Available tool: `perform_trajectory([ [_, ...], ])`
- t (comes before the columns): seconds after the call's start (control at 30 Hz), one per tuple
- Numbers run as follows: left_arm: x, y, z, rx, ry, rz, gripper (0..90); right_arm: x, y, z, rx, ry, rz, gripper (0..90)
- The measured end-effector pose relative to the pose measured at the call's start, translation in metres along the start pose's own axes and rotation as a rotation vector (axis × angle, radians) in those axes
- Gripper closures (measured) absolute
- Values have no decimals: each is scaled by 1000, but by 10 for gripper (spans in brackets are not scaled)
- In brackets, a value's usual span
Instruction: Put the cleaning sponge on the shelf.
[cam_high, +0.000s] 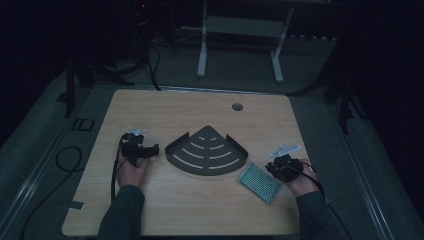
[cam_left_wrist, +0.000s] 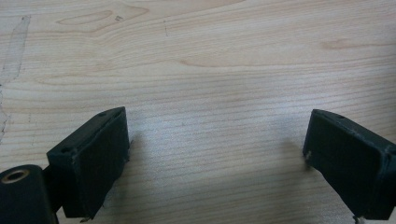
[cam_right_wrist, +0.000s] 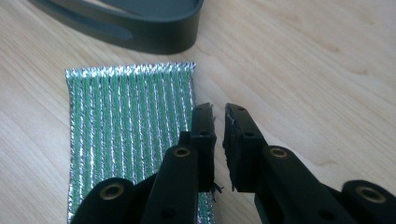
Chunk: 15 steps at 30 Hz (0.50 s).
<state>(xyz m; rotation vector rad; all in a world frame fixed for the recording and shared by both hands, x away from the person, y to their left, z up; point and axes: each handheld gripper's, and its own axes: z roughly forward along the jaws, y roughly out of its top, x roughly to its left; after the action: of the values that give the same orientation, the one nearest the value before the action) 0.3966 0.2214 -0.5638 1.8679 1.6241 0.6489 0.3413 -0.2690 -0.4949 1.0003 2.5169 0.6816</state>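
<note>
The right gripper (cam_right_wrist: 219, 114) stood just off the right edge of the scouring pad (cam_right_wrist: 126, 135), its jaws a narrow slit apart with nothing between them. The pads pressed on nothing; the pad's edge ran under the left jaw, but whether that jaw touched it could not be told. In the high view the right gripper (cam_high: 272, 167) sat at the near right of the table (cam_high: 150, 210), held in the right hand (cam_high: 302, 180), with the pad (cam_high: 259, 182) lying flat just to its left.

The pad was a green and silver rectangle, striped along its length, resting on the bare wood. Just beyond its far end lay the rim of a dark fan-shaped tray (cam_right_wrist: 154, 37), close to the pad but not touching it. In the high view the tray (cam_high: 207, 150) lay at the middle of the table, with pale curved slots across its floor.

The left gripper (cam_left_wrist: 215, 140) was over bare wood with its jaws wide apart and empty. In the high view it (cam_high: 155, 149) sat left of the tray, pointing towards it, held in the left hand (cam_high: 131, 167).
</note>
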Motion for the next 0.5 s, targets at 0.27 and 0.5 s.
perform_trajectory([
  [0.27, 0, 0, 0, 0, 1, 0, 74, -2, 1, 8, 44, 38, -13, 771],
  [0.5, 0, 0, 0, 1, 0, 0, 73, -7, 4, 14, 69, 64, -19, 764],
])
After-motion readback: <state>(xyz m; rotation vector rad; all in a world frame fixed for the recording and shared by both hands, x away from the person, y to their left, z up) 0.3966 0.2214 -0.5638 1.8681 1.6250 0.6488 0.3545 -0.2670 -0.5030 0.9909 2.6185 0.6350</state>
